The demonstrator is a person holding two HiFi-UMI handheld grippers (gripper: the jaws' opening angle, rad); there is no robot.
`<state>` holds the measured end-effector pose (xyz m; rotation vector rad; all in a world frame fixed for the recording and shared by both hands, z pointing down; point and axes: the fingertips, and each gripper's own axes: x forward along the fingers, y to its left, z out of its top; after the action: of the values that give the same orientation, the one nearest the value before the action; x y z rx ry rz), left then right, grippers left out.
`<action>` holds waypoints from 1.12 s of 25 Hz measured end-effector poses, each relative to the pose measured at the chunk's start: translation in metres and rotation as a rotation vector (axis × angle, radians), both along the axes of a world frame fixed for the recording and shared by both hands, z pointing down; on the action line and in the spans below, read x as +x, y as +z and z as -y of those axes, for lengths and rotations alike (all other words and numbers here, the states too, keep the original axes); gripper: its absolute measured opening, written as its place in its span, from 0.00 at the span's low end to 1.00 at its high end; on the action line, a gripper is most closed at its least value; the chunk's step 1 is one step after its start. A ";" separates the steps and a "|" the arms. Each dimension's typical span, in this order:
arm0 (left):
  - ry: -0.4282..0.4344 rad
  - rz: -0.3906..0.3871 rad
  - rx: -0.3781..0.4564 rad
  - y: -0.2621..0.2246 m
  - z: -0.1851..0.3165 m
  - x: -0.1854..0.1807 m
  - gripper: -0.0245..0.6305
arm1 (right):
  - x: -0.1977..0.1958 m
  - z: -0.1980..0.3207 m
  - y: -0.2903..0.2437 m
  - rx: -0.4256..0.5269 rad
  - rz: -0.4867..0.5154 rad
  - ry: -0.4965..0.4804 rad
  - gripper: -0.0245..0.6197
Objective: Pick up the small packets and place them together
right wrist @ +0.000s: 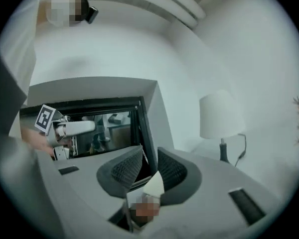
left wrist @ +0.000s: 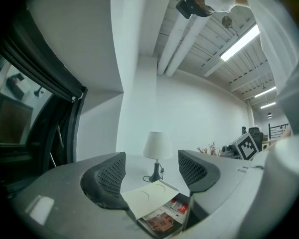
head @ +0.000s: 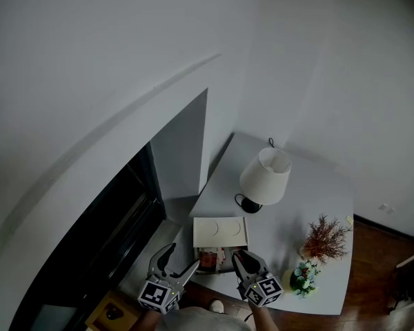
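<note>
An open box (head: 243, 241) stands at the near edge of the white table (head: 331, 192), its cream lid (head: 220, 230) folded back. Small red and brown packets (head: 210, 258) lie inside, also visible in the left gripper view (left wrist: 162, 222) under the lid (left wrist: 149, 198). My left gripper (head: 184, 256) hovers at the box's near left with its jaws wide open (left wrist: 152, 158) and nothing between them. My right gripper (head: 240, 256) is at the box's near right corner. Its jaws (right wrist: 149, 156) stand narrowly apart; a packet's white corner (right wrist: 154, 183) leans on the right pad, clear of the left.
A white table lamp (head: 265, 176) stands behind the box, its cord trailing back. A dried reddish plant (head: 324, 238) and a small flower pot (head: 303, 278) sit at the table's right front. A dark window (head: 103, 240) lies to the left, wooden floor (head: 386, 267) to the right.
</note>
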<state>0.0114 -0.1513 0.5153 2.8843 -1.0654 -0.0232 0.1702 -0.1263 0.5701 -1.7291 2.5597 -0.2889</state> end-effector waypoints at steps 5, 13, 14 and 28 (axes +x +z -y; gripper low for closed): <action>0.010 -0.021 0.059 -0.024 0.002 0.005 0.52 | 0.006 -0.002 -0.049 0.138 -0.153 0.044 0.21; -0.009 -0.009 0.067 -0.024 0.006 0.004 0.52 | 0.046 -0.009 -0.078 0.192 -0.132 0.225 0.33; -0.017 -0.008 0.066 -0.022 0.007 0.003 0.52 | 0.053 -0.010 -0.076 0.182 -0.122 0.247 0.49; -0.079 -0.031 -0.046 -0.004 0.016 -0.006 0.55 | 0.063 -0.024 -0.071 0.152 -0.171 0.259 0.61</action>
<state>0.0051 -0.1669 0.5116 2.7911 -1.1578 -0.0462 0.2327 -0.1028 0.4989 -2.0742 2.3500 0.0636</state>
